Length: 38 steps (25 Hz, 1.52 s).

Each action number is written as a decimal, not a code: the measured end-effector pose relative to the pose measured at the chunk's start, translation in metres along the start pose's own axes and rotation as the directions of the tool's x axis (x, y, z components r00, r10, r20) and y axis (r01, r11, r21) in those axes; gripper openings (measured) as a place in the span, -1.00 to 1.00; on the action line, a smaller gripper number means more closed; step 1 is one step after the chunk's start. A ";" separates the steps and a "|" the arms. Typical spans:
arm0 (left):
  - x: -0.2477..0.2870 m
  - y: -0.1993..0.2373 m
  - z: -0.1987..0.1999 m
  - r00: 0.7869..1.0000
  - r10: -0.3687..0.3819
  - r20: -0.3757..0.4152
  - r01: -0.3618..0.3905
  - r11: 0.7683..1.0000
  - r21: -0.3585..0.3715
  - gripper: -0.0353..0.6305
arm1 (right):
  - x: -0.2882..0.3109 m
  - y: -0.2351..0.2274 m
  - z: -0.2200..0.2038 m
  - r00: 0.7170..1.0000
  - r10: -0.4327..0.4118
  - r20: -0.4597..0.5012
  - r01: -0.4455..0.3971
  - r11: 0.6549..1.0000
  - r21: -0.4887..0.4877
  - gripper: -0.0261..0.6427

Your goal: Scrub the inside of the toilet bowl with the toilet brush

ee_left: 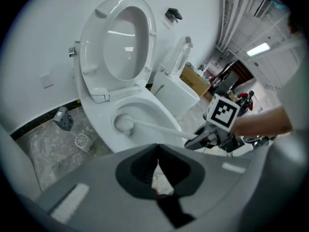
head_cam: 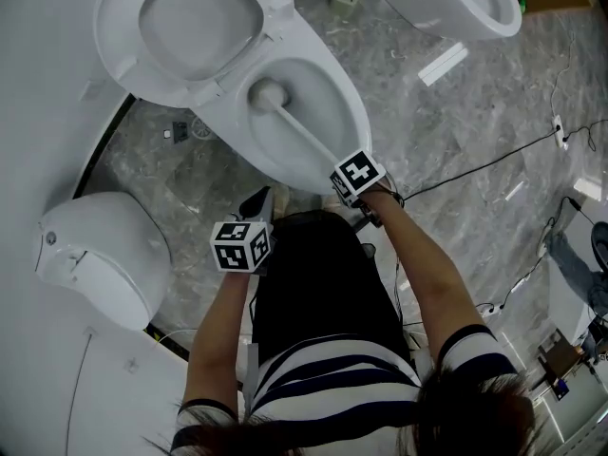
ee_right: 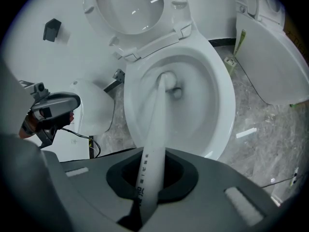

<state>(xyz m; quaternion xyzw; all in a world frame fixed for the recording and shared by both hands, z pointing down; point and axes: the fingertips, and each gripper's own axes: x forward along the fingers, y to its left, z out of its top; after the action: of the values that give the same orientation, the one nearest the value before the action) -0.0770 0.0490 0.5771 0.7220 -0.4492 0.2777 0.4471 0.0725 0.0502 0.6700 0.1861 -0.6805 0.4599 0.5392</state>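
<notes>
In the head view my right hand-held gripper [head_cam: 334, 167] sits at the 5 o'clock rim of the toilet bowl [head_cam: 353, 122]; the left gripper view shows my left hand-held gripper [ee_left: 157, 170] closed, empty; the right gripper view shows jaws clamped on the toilet brush [ee_right: 153, 129], head inside the bowl at 12 o'clock.

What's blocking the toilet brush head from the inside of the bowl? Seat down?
Nothing visible. The seat is raised, and the toilet brush head is already inside the toilet bowl, low in the basin, with the right gripper shut on its handle.
</notes>
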 end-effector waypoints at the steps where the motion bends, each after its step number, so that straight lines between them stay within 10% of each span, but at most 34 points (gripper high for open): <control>1: 0.001 0.000 0.001 1.000 0.000 -0.001 0.000 1.000 0.001 -0.89 | 0.001 -0.002 0.002 1.000 -0.004 -0.003 0.004 1.000 -0.002 -0.86; 38: 0.002 -0.018 -0.018 1.000 -0.030 -0.002 0.030 0.999 0.016 -0.89 | -0.016 0.022 -0.119 0.999 -0.006 -0.054 0.018 0.973 0.229 -0.86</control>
<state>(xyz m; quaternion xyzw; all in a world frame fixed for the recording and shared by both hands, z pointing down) -0.0599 0.0681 0.5794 0.7322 -0.4355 0.2750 0.4456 0.1279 0.1559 0.6458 0.2388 -0.6074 0.5369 0.5347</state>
